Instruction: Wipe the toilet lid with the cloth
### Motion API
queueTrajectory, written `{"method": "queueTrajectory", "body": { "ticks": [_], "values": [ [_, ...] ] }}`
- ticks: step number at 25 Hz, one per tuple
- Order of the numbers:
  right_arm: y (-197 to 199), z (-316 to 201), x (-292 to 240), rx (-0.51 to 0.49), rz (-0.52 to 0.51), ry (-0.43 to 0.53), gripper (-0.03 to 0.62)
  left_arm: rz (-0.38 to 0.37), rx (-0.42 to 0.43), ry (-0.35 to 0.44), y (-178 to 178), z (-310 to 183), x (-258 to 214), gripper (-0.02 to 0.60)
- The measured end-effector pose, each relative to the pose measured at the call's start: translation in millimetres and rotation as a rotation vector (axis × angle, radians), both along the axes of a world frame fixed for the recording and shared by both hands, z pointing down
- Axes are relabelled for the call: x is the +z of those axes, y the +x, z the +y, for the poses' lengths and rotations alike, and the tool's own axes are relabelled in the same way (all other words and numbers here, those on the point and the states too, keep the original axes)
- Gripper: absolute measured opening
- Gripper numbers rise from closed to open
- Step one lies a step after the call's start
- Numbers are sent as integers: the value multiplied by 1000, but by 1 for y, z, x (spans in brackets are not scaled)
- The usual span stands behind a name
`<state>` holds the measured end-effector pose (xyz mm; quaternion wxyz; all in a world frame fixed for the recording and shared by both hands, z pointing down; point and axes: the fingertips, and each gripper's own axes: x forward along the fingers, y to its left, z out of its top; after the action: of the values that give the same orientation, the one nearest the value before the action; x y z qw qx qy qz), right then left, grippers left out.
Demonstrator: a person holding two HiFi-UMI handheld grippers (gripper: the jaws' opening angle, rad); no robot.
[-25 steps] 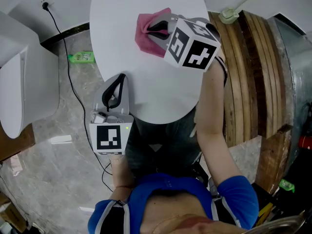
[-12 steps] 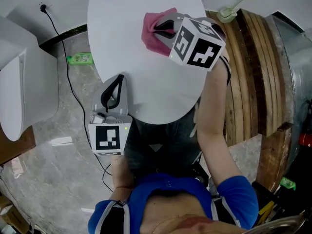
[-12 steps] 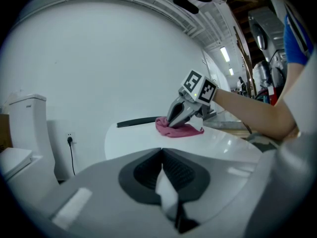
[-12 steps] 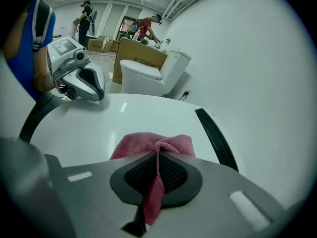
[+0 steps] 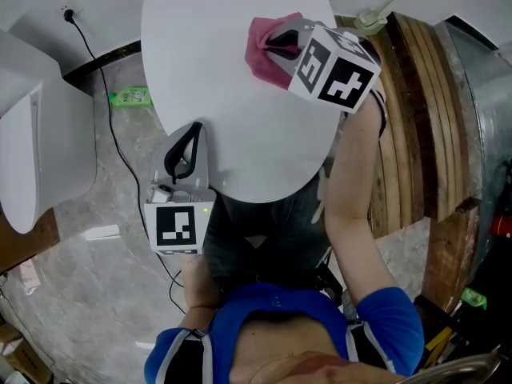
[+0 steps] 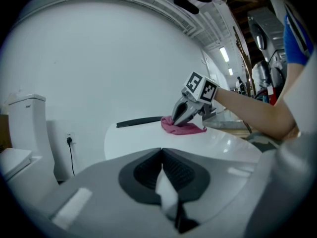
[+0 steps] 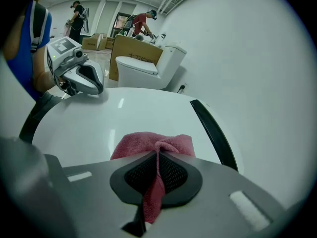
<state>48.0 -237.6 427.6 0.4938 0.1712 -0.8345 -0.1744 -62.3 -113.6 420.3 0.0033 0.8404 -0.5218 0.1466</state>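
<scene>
The right gripper (image 5: pixel 276 42) is pinching a crumpled pink terry cloth (image 5: pixel 260 50) on a glossy white oval toilet lid (image 5: pixel 232 110).

In the right gripper view its jaws are closing on a fold of the cloth (image 7: pixel 148 143), whose tail is hanging down between them while the rest is lying bunched on the lid (image 7: pixel 124 123), near the far right part and just short of the black curved hinge strip (image 7: pixel 213 133). The left gripper (image 5: pixel 186 150) is sitting at the lid's near left edge, well apart from the cloth, with its jaws pressed together and nothing between them. A second white ceramic toilet (image 5: pixel 32 150) is standing to the left on the grey marbled floor (image 5: pixel 96 294), and a small green bottle (image 5: pixel 132 96) is lying between the two.
</scene>
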Motion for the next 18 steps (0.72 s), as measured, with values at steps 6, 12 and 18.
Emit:
{"method": "queueTrajectory", "body": {
  "ticks": [6,12,18],
  "values": [
    [14,-2,1,33,4,1,14,-5,0,-4,1,0,1,2],
    [33,-3,2,75,8,9,14,-5,1,-2,2,0,1,2],
    [49,-3,6,105,-8,12,14,-13,6,19,5,-2,1,2]
  ]
}}
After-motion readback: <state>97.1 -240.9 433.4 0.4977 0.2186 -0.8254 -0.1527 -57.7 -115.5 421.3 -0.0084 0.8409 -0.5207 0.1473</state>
